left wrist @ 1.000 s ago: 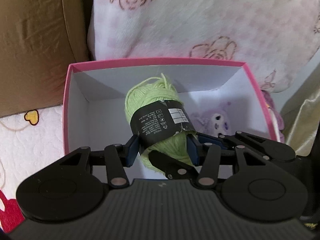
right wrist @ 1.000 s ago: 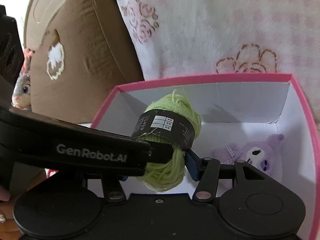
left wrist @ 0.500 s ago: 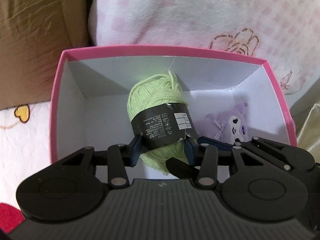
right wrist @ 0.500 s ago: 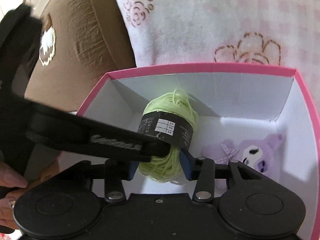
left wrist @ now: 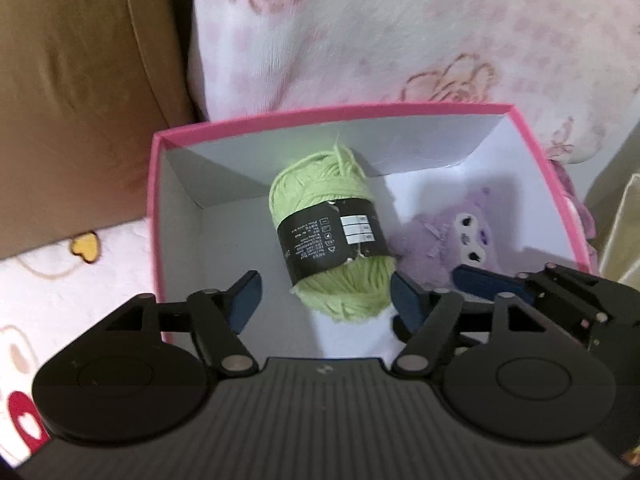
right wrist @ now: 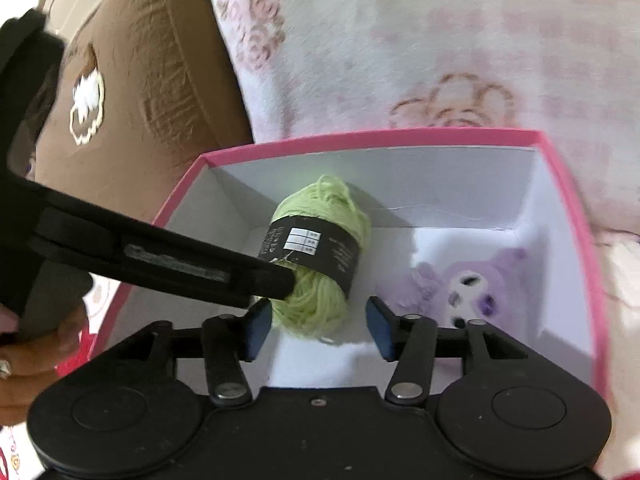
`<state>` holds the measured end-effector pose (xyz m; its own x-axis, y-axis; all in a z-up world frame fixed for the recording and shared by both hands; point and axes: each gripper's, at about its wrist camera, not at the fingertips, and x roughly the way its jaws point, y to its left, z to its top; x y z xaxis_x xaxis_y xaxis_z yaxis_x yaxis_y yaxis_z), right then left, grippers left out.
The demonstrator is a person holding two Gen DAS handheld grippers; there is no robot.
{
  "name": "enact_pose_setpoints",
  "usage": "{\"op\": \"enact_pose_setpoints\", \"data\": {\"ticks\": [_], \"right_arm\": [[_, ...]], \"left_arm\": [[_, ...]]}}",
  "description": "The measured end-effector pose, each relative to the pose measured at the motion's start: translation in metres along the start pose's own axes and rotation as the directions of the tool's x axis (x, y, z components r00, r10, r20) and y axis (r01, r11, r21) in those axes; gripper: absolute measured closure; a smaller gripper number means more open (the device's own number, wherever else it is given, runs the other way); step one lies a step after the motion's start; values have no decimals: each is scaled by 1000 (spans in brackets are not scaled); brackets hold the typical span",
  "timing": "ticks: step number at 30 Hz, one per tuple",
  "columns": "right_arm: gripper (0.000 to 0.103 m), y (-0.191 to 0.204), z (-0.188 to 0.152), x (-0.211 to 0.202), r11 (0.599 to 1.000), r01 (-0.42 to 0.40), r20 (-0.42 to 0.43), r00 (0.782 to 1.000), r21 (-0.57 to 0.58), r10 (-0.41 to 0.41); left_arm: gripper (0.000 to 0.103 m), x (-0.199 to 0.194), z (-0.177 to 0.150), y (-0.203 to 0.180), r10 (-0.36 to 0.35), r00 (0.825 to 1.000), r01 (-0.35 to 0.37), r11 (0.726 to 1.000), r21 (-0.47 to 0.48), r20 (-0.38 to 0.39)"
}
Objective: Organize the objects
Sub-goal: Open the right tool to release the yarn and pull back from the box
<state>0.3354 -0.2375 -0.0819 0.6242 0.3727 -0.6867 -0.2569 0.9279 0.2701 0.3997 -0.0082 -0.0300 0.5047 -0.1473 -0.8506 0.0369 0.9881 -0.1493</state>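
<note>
The ball of light green yarn with a black paper band (left wrist: pixel 334 240) now lies on the white floor of the pink cardboard box (left wrist: pixel 158 216). A moment ago both tools were pinching it and holding it up over the box. Now they have let go.

The left gripper (left wrist: pixel 324 300) has its blue pads opening wide. The yarn's near end sits between them, but the pads do not press on it. There is a clear gap on the left side, and the right pad is just beside the wool.

The right gripper (right wrist: pixel 318 326) is opening too. Its blue pads stand on each side of the yarn's near end with small gaps. In the right wrist view the long black finger of the left tool reaches across and ends at the band on the yarn.

A small purple plush toy with a white face (right wrist: pixel 468 284) lies in the box too, in the right corner, near the yarn.

So the yarn looks put away. That job seems done. Next the person would likely lift both tools out of the box without bumping the yarn and look for another thing to tidy.

A brown cushion (left wrist: pixel 80 92) and a pink flowery blanket (left wrist: pixel 400 32) sit behind the box.
</note>
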Motion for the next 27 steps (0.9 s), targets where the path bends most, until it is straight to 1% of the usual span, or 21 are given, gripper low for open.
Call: {"op": "enact_pose_setpoints", "data": {"ticks": [3,6,8,10,15,18,20,23,25,27], "right_arm": [[40,2,0,-25,1000,22,17,1000,-8,-22],[39,7,2,-54,999,33,28,999,-14,-33],[34,15,1,-70,997,52,38,998,-48,-51],[33,24,-3,-89,993,84,59,995,-89,-79],[31,45,-9,-134,987,98,72,993,-125,-89],[27,60,-14,-160,983,106,80,992,-150,-95],[22,70,-18,-177,981,105,80,992,-161,-93],[16,81,-25,-193,975,117,87,991,-188,-102],[16,86,-31,-202,971,134,86,989,-199,-119],[16,90,-37,-211,971,131,77,990,-200,-117]], "left_arm": [[28,-24,-9,-1,0,1000,0,1000,26,15],[27,-44,-16,-3,16,1000,-15,999,52,-19],[27,-64,-23,-1,17,1000,-16,998,69,-11],[27,-83,-30,0,19,1000,-18,996,89,-2],[26,-129,-48,-8,13,1000,-15,991,130,11],[25,-159,-62,-11,9,1000,-12,988,155,19],[24,-177,-70,-12,3,999,-8,986,165,33],[21,-201,-83,-12,-12,999,4,985,175,44],[21,-215,-92,-11,-18,999,10,984,176,42],[20,-225,-101,-10,-28,999,22,983,181,31]]}}
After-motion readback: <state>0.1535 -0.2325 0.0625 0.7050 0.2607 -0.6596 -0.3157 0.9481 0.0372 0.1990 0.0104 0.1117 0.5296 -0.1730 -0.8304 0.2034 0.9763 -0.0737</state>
